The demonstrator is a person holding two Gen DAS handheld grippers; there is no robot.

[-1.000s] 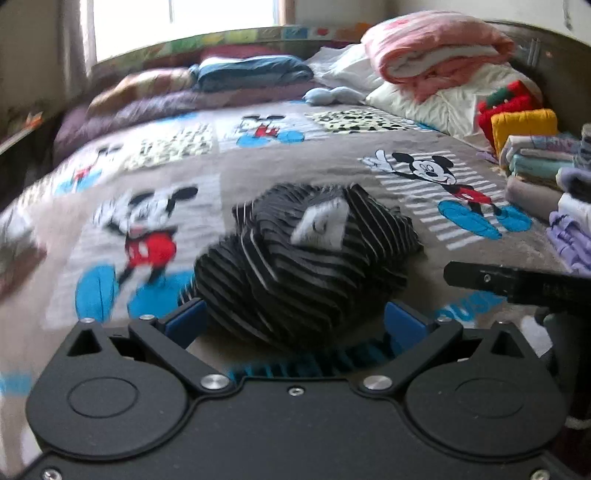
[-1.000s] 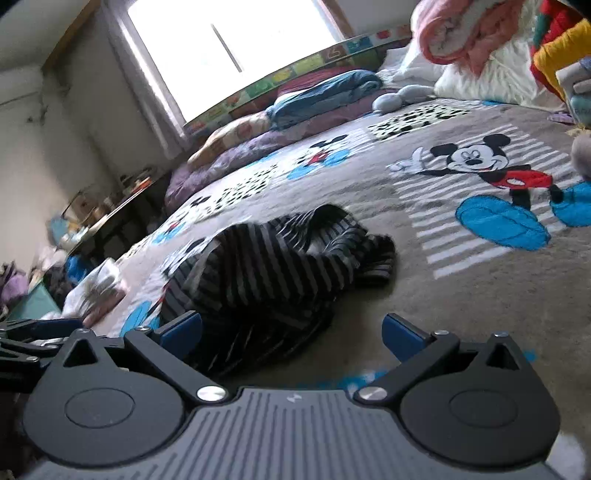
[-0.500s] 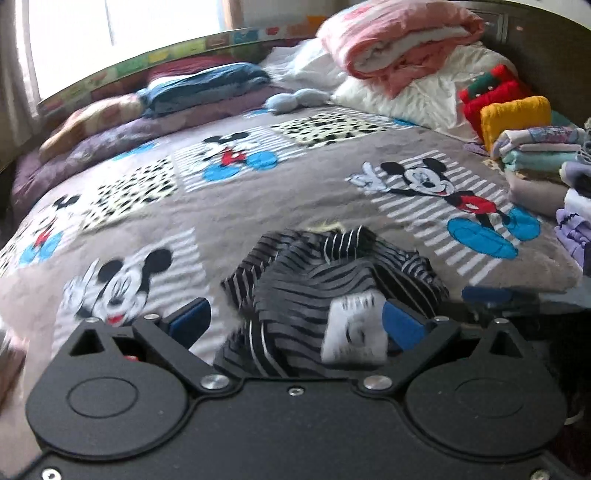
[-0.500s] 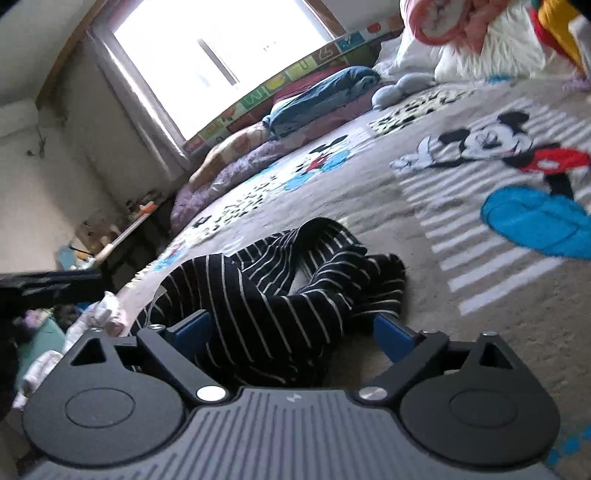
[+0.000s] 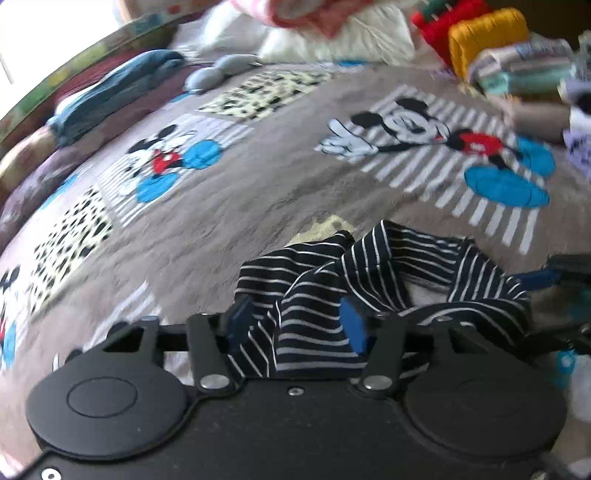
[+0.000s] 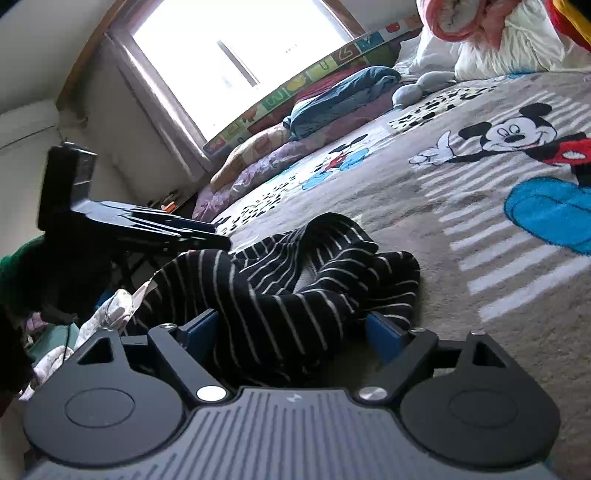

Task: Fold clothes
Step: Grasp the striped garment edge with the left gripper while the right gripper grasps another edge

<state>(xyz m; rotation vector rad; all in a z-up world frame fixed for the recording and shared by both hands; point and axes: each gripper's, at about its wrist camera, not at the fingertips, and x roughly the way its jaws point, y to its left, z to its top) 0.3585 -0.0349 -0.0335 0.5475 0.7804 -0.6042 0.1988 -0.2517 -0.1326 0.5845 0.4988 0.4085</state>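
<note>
A black garment with thin white stripes (image 5: 369,266) lies crumpled on the Mickey Mouse blanket (image 5: 258,184) near the bed's front edge. My left gripper (image 5: 295,321) has its jaws drawn in on a bunch of the striped cloth, which fills the gap between the blue pads. In the right wrist view the same garment (image 6: 295,273) runs between the fingers of my right gripper (image 6: 291,332). Its jaws stand wide, with the cloth lying loose between them. The left gripper's black body (image 6: 129,221) hovers over the garment's left end.
A stack of folded clothes (image 5: 524,74) lines the bed's right side, beside yellow and red rolls (image 5: 487,33). Pillows (image 6: 517,40) and a blue folded cover (image 6: 340,92) lie at the head. Loose pale laundry (image 6: 110,314) hangs off the bed's left edge.
Both grippers have moved in low onto the striped garment. The left jaws have narrowed to about half their earlier gap around a bunch of cloth. The right jaws have stayed wide.
</note>
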